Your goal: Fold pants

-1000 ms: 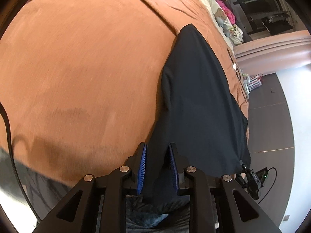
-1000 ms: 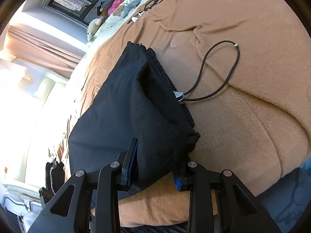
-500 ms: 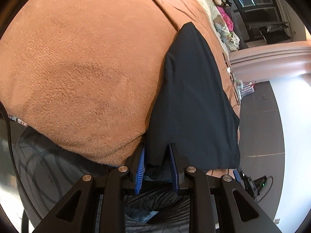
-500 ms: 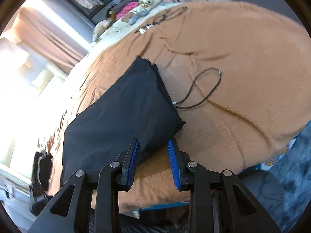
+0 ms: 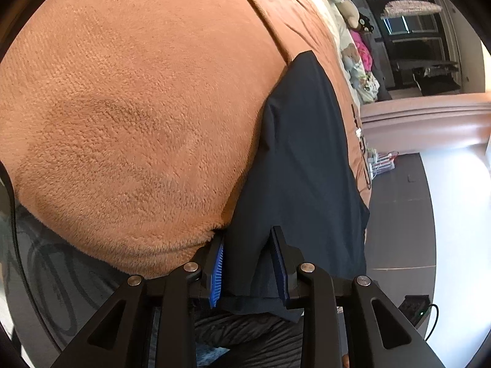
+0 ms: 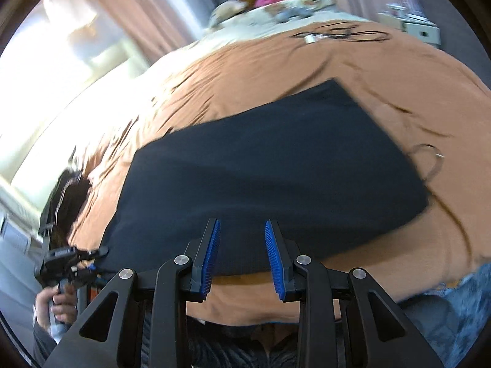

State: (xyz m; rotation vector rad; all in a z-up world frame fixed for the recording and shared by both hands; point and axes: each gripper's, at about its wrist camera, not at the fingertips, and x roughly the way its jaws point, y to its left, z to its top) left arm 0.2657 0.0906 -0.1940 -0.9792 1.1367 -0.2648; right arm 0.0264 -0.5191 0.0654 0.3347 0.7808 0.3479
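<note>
Left gripper [image 5: 247, 256] jaws just opening, black pants [image 5: 303, 165] edge between; right gripper [image 6: 242, 251] released above pants on brown blanket [image 5: 132, 107].

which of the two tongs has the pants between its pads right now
The left tongs: a corner of the black pants hangs between its blue pads, jaws just easing open. The right tongs hover open with nothing between the pads, the pants lying beyond them.
</note>
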